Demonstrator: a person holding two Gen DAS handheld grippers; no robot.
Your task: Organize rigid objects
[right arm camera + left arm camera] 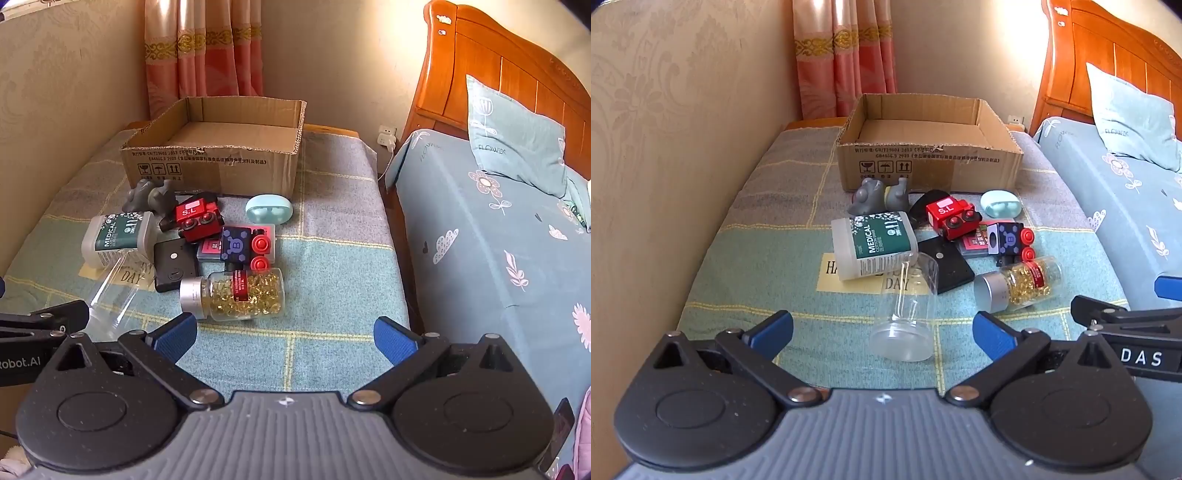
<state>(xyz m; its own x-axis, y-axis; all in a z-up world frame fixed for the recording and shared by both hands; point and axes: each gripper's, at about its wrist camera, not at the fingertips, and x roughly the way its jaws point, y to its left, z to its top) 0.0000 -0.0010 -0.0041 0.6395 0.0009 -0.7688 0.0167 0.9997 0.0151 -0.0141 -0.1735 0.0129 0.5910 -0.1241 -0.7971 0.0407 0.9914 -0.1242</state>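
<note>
A checked cloth covered the tabletop (332,295) between wall and bed (498,240). The objects lay clustered before the cardboard box (931,162). Left tongs (882,328) and right tongs (284,336) hung spread, empty.

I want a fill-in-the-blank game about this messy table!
1. The cardboard box has ____ inside it.
2. The bottle of golden capsules is lying on its ____.
3. The red toy train has the letters ____ on top.
4. Both the left gripper and the right gripper are ____.

Missing words: nothing; side; S.L; open
</note>
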